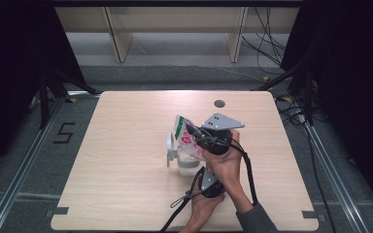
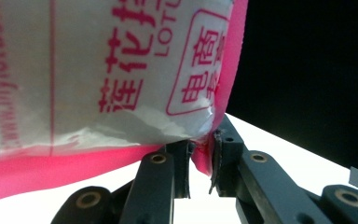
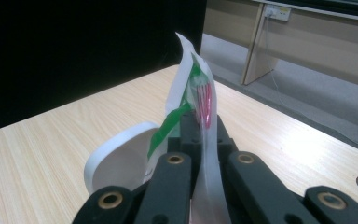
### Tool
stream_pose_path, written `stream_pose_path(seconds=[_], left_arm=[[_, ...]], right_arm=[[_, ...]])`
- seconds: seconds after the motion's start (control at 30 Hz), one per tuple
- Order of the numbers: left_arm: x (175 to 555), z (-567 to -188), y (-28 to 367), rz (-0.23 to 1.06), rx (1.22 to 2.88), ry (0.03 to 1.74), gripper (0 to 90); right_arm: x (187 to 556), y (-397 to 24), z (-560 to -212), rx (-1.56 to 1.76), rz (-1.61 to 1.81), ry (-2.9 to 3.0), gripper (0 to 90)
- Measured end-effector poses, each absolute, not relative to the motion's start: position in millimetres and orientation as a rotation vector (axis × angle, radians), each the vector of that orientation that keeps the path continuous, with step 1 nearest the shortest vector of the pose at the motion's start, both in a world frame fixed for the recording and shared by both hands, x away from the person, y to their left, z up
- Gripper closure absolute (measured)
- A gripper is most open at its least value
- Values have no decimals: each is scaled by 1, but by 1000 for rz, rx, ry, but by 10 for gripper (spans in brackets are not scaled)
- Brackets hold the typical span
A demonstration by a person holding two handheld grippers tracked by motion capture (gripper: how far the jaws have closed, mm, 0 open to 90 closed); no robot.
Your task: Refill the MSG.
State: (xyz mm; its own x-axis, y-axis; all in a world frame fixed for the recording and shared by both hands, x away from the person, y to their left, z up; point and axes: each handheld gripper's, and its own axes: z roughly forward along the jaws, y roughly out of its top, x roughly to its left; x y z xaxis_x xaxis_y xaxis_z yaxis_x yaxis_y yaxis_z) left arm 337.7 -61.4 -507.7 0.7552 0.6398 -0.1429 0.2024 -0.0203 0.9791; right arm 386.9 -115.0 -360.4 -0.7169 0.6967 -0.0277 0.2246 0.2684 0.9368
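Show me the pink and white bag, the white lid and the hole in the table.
pink and white bag (image 2: 98, 70): left gripper view, printed face.
white lid (image 3: 116, 163): right gripper view, flat face.
table hole (image 1: 219, 103): high view, its centre.

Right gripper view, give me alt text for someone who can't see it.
The right gripper has its two black jaws clamped on the edge of a thin white plastic bag with green and pink print, held upright. A round white container sits just behind on the light wooden table.
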Motion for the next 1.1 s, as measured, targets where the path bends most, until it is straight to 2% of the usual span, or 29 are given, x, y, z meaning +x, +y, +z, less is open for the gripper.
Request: stream_pose_path(seconds=[1.1], left_arm=[[336, -507, -62, 400, 1585, 695, 793]], right_arm=[[388, -119, -359, 835, 1452, 2113, 895]])
